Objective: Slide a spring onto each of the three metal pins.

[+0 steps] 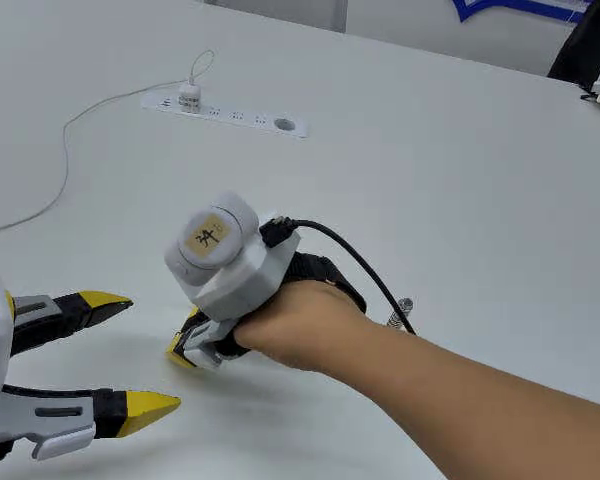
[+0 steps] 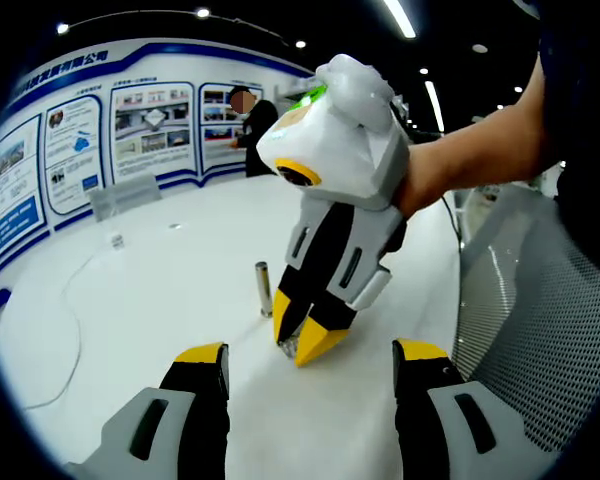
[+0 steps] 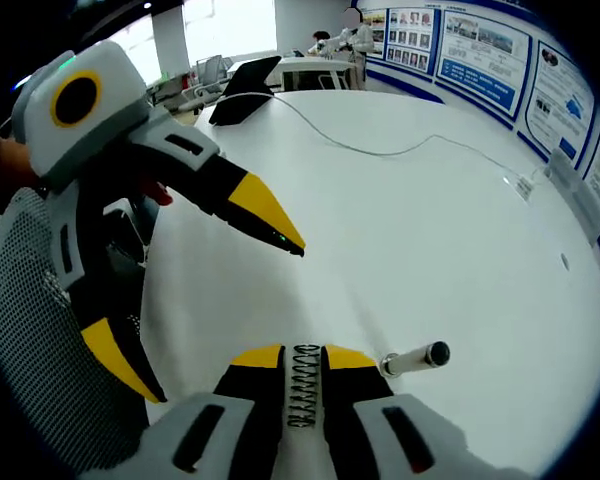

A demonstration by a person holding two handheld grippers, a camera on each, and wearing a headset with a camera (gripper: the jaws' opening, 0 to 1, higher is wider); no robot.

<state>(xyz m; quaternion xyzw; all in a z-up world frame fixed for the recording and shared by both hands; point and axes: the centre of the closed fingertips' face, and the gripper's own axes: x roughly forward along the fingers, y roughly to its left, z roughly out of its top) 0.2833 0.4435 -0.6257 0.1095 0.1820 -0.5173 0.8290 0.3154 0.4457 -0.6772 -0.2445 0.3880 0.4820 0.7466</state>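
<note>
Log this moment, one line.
right gripper: shut on spring | left gripper: open | metal pin: bare, beside spring

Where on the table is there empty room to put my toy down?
Lots of bare table lies between the power strip and the hand. It is crowded down low, where the left gripper, the right gripper with its spring and a pin sit close.

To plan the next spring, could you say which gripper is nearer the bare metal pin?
Right gripper: its tips sit beside the pin, holding a spring; the left gripper hovers open, farther back.
</note>
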